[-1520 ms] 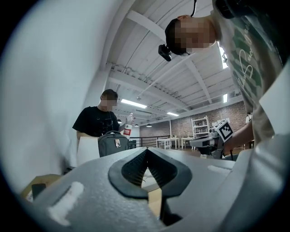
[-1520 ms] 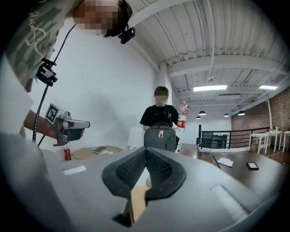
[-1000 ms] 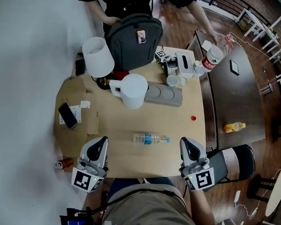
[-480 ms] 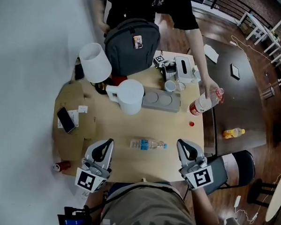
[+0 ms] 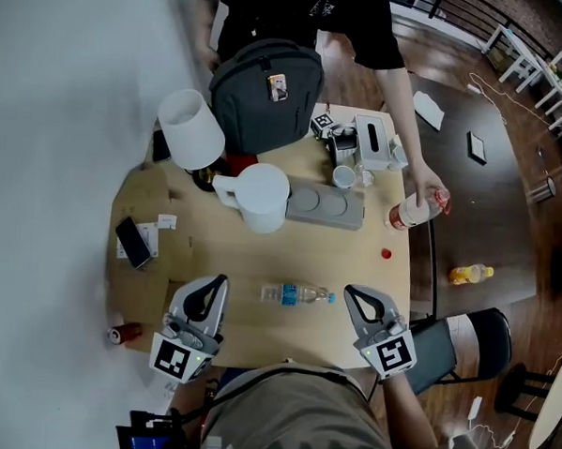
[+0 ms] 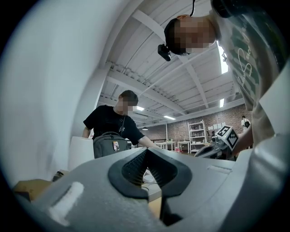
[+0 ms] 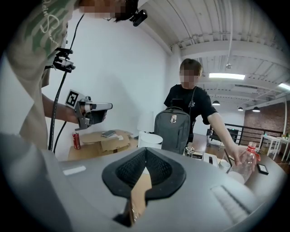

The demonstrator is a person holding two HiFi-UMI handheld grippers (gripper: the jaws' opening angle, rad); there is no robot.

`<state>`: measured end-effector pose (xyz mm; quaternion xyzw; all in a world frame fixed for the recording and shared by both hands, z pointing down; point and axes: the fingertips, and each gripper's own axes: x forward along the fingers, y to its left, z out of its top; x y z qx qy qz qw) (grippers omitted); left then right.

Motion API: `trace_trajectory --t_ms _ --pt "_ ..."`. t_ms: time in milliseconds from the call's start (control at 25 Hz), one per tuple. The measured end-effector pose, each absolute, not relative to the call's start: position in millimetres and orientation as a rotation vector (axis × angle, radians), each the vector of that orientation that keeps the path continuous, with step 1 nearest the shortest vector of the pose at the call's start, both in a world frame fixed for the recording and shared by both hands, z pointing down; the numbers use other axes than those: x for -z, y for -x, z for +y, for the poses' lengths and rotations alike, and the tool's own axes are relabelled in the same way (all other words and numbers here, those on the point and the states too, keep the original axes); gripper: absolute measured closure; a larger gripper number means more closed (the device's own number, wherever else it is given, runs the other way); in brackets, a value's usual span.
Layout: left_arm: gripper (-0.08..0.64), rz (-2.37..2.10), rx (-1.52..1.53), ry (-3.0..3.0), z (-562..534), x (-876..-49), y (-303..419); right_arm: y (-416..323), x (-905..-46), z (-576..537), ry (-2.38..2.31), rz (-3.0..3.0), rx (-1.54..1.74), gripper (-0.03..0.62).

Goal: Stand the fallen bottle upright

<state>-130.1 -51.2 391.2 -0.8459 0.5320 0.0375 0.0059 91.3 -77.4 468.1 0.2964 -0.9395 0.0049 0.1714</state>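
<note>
Grippers, both with jaws pressed together on nothing: the left gripper (image 5: pixel 214 286) and the right gripper (image 5: pixel 352 294) are held at the near edge of the table (image 5: pixel 261 255). The clear water bottle (image 5: pixel 296 294) lies on its side between them, unmoved. The right gripper has edged nearer its cap. At the right edge, another person's hand (image 5: pixel 422 182) has brought a red-capped bottle (image 5: pixel 408 213) closer. In both gripper views, the gripper's own housing hides the fallen bottle.

Clear plastic bottle (image 5: pixel 298 294), matt pale-wood table (image 5: pixel 246 262)
</note>
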Motion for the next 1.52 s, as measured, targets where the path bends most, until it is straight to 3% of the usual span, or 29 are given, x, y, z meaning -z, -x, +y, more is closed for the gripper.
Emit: trace_trajectory --t_ms 360,760,800,880,1080,1520 --pt "0.56 1.591 0.038 2.74 -57 -420 108 -88 -473 -80 -0.838 -2.667 -0.025 0.589" --pt "0.555 1.067 0.461 2.973 -63 -464 39 -97 -478 -82 -0.901 -2.653 -0.062 0.589" --pt "0.499 1.028 0.511 2.973 -65 -471 32 -98 -478 -83 -0.909 -2.651 -0.062 0.589" --pt "0.314 0.949 0.636 2.943 -67 -486 19 -101 -478 -85 -0.922 -2.652 -0.063 0.589" --pt "0.279 0.559 1.027 2.872 -56 -528 -21 -112 -480 -87 -0.965 -2.648 -0.087 0.589" --pt "0.278 0.116 1.492 2.753 -33 -604 -57 -146 -484 -98 -1.08 -2.627 -0.142 0.589"
